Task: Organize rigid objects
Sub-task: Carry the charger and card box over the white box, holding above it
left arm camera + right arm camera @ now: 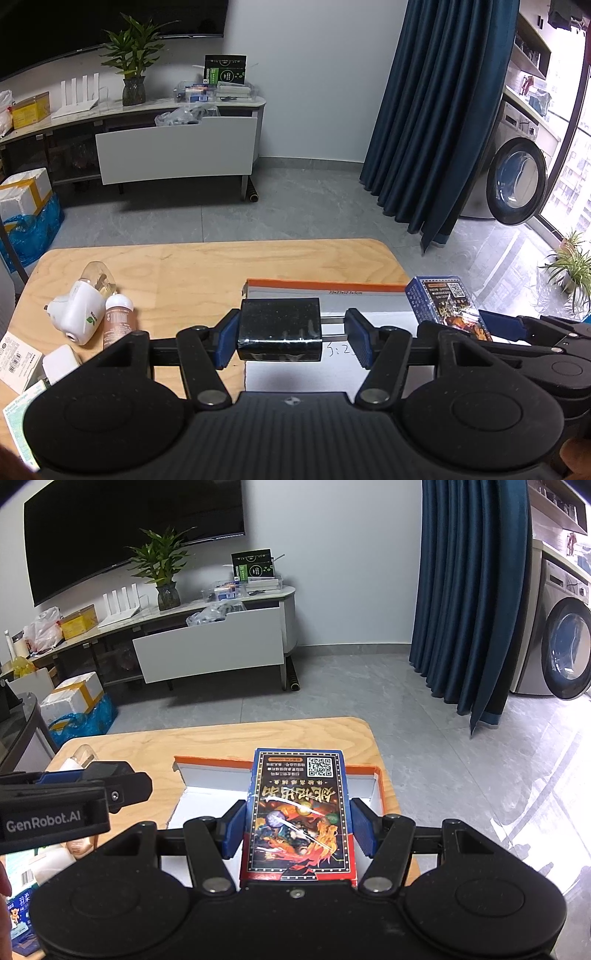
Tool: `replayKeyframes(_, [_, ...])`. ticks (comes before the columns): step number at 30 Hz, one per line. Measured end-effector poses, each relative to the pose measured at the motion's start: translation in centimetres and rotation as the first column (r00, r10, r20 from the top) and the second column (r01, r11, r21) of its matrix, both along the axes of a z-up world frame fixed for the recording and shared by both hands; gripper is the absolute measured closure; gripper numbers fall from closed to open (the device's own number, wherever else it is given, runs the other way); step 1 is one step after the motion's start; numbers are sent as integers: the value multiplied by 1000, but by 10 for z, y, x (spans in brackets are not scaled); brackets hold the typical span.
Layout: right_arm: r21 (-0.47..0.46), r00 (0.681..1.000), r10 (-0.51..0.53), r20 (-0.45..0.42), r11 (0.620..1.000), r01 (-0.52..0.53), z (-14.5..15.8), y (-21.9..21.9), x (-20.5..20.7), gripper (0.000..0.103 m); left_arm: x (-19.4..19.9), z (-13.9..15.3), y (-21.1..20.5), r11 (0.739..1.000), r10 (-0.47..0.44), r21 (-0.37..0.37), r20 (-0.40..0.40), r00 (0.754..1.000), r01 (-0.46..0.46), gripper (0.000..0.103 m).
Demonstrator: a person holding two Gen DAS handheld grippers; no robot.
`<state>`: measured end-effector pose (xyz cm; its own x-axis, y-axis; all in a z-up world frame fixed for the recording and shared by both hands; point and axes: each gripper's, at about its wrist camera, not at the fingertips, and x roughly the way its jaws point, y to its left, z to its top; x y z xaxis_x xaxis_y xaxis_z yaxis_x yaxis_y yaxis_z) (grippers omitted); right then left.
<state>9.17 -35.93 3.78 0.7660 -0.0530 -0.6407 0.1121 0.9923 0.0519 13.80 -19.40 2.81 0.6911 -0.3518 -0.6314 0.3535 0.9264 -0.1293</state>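
Observation:
My left gripper is shut on a black power adapter. Its left pad presses the body, and two metal prongs reach to the right pad. It hangs over the left end of an open white box with an orange rim. My right gripper is shut on a blue pack of cards with a QR code, both pads on its long sides, above the same box. The left gripper shows at the left of the right wrist view, and the card pack at the right of the left wrist view.
On the wooden table, left of the box, lie a white plug-in device with a clear bottle, a small brown bottle and printed cartons. The table's far edge drops to grey floor.

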Motion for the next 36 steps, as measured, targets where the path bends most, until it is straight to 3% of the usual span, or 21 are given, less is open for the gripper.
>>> replayKeyframes(36, [-3,1000,-5,-13,1000,5,-5,2,6,32,0,-11,-5,1000,-9,25,-2,1000,9,41])
